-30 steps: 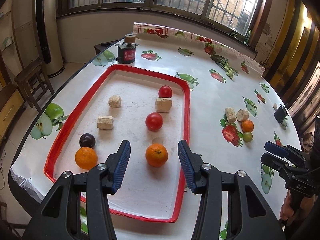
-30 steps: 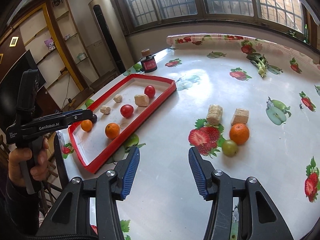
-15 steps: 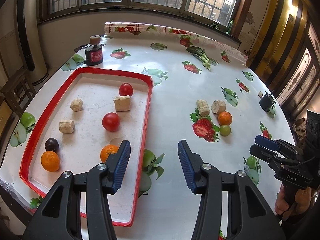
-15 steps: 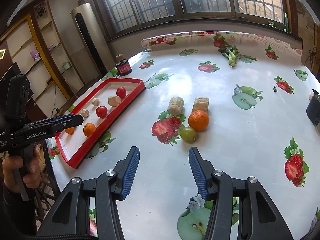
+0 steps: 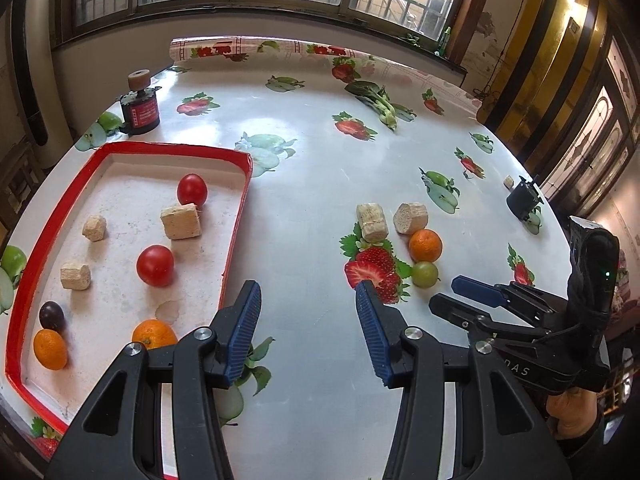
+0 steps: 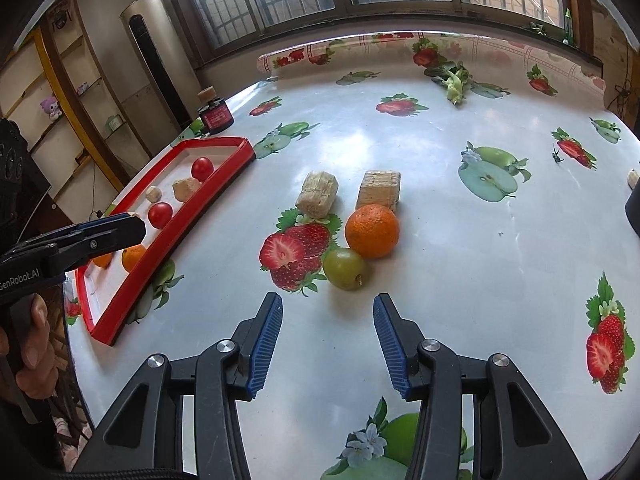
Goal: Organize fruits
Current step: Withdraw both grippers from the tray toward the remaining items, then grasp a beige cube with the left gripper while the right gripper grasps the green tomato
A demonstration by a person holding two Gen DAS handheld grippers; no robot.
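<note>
A red-rimmed tray (image 5: pixel 236 216) (image 6: pixel 188 216) on the left holds two red tomatoes (image 5: pixel 155 265), two oranges (image 5: pixel 49 349), a dark plum (image 5: pixel 52 315) and several beige blocks. On the tablecloth to its right lie an orange (image 6: pixel 372 231) (image 5: pixel 425 245), a green fruit (image 6: pixel 345 269) (image 5: pixel 425 274) and two beige blocks (image 6: pixel 317 194). My left gripper (image 5: pixel 308 332) is open and empty over the cloth beside the tray's right rim. My right gripper (image 6: pixel 327 344) is open and empty, just short of the green fruit; it also shows in the left wrist view (image 5: pixel 456 292).
A dark jar with a cork top (image 5: pixel 139 109) (image 6: pixel 215 114) stands behind the tray. A green leafy vegetable (image 5: pixel 376 100) (image 6: pixel 454 80) lies at the far side. A small black object (image 5: pixel 523 200) sits near the right table edge.
Both grippers have swung right, away from the tray. The right gripper has come much closer to the orange and green fruit. Both stay open and empty.
</note>
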